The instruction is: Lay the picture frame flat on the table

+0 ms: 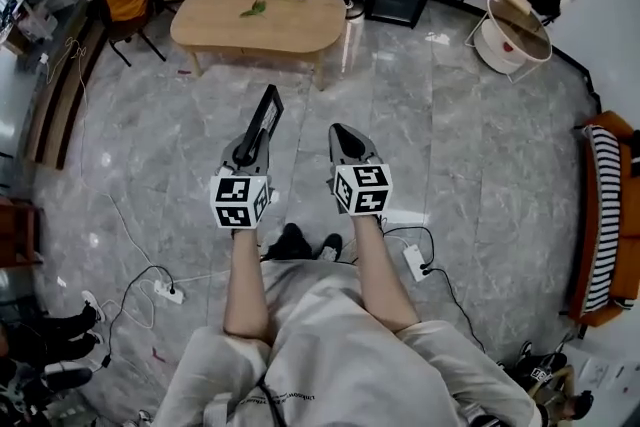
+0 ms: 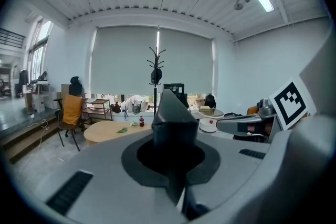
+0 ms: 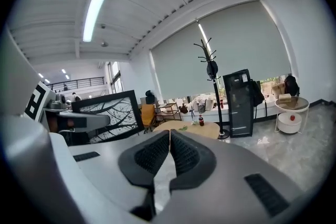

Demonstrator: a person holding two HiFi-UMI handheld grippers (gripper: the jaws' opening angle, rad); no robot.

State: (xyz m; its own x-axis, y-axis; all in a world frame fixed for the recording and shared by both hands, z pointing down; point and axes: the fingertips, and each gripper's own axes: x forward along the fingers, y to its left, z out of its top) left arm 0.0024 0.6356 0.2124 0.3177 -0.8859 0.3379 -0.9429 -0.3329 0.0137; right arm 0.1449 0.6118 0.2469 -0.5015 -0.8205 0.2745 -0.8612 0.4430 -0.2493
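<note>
Above the floor, well short of the table (image 1: 290,27), the left gripper (image 1: 250,147) is clamped on the frame (image 1: 266,118), which stands upright and edge-on between its jaws. Beside it, the right gripper (image 1: 345,137) is closed on nothing. Pinched at one edge only, the frame may pivot or slip when carried over. It could also strike the table's near edge or land on the leaf (image 1: 253,9).

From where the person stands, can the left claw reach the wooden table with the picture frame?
Probably not yet. The left claw, shut on the picture frame, hangs over the floor, and the wooden table stands well ahead. Nothing visible blocks the way, so walking closer should do.
</note>
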